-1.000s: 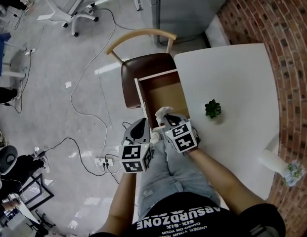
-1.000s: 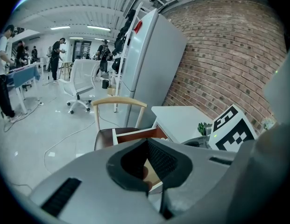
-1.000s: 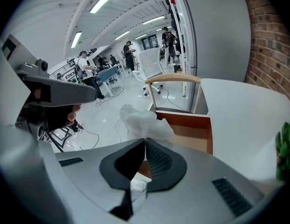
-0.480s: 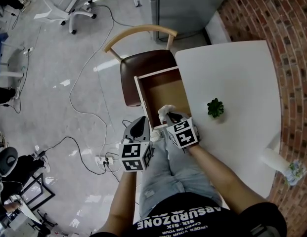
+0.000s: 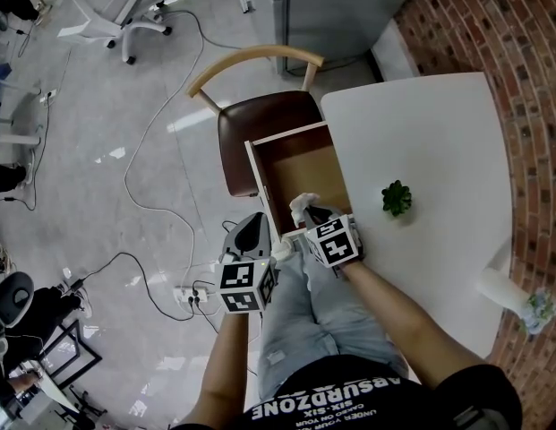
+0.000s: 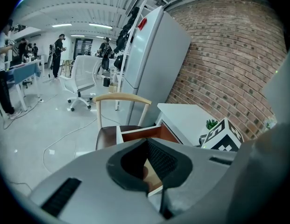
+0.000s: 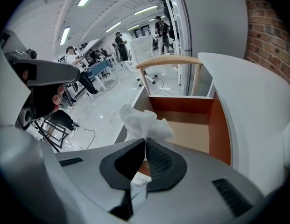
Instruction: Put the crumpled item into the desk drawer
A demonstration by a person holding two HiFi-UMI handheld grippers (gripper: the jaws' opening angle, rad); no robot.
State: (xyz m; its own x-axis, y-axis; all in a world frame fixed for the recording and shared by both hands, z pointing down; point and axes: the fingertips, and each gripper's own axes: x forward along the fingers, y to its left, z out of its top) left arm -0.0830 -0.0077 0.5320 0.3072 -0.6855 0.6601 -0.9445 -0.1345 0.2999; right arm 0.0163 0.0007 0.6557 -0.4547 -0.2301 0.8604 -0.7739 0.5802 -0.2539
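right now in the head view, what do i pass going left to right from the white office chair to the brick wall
white swivel office chair → white power strip on the floor → left gripper → right gripper holding the crumpled white tissue → small green potted plant → red brick wall

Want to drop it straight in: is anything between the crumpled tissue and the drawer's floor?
Nothing visible. The crumpled tissue, pinched in the right gripper, is over the open drawer, whose floor shows bare.

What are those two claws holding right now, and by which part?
The right gripper pinches the crumpled white tissue by its lower end. The left gripper holds nothing.
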